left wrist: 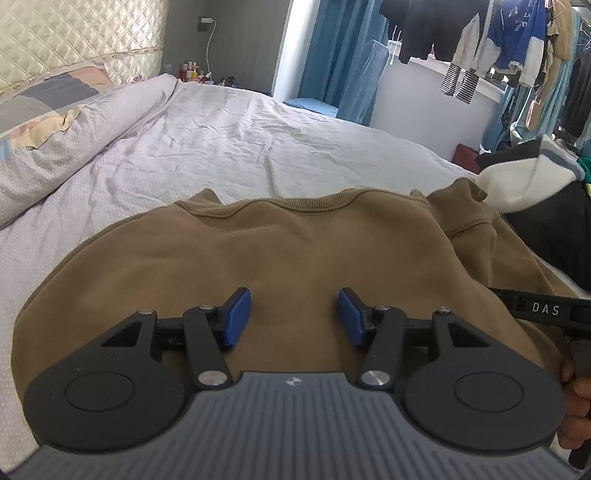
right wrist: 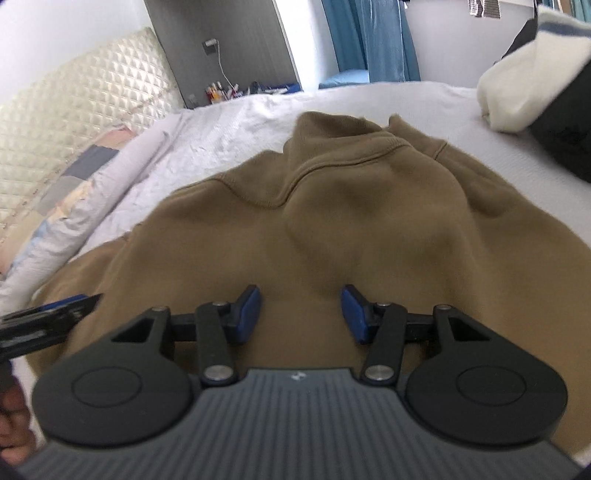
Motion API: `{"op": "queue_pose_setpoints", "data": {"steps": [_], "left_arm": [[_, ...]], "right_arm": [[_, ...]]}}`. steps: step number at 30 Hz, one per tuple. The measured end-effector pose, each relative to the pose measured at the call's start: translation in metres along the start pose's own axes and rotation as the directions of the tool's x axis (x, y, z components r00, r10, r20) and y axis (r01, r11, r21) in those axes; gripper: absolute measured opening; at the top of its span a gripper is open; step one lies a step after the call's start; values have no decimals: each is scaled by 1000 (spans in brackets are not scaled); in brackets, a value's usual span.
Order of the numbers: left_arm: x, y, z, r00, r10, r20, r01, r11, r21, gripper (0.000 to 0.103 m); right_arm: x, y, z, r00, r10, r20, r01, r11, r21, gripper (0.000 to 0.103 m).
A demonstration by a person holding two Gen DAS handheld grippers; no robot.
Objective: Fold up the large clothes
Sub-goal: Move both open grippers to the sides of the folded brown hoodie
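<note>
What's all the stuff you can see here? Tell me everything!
sweatshirt: one, brown, spread on the bed under both grippers
bed sheet: one, white, wrinkled, covering the bed
quilt: one, pale with pastel patches, rolled along the bed's left side
headboard: one, cream, quilted, at the left
black-and-white garment: one, on the bed at the right
curtain: blue, past the bed
hanging clothes: several, blue, black, striped, upper right
bottles: a few, red and orange, beyond the bed by the wall
left gripper: one, black with blue pads, open above the sweatshirt
right gripper: one, black with blue pads, open above the sweatshirt
</note>
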State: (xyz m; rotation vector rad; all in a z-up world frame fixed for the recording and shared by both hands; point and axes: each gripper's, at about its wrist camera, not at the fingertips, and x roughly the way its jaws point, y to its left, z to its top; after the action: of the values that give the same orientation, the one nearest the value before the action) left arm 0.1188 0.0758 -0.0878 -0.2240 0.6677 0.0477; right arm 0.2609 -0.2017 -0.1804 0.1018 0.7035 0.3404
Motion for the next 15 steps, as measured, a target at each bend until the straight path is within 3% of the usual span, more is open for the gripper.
{"op": "queue_pose_setpoints", "data": {"steps": [7,15], "left_arm": [[-14,4,-5,998,-18,64,19,1000,-20,60],[-72,21,-17,993,-27,114,38,994,-104,60]], "right_arm": [[-9,-3,-4,1000,13,27,-14,1000,6,50],[-55,0,-14,996,8,90,-11,999,32,50]]}}
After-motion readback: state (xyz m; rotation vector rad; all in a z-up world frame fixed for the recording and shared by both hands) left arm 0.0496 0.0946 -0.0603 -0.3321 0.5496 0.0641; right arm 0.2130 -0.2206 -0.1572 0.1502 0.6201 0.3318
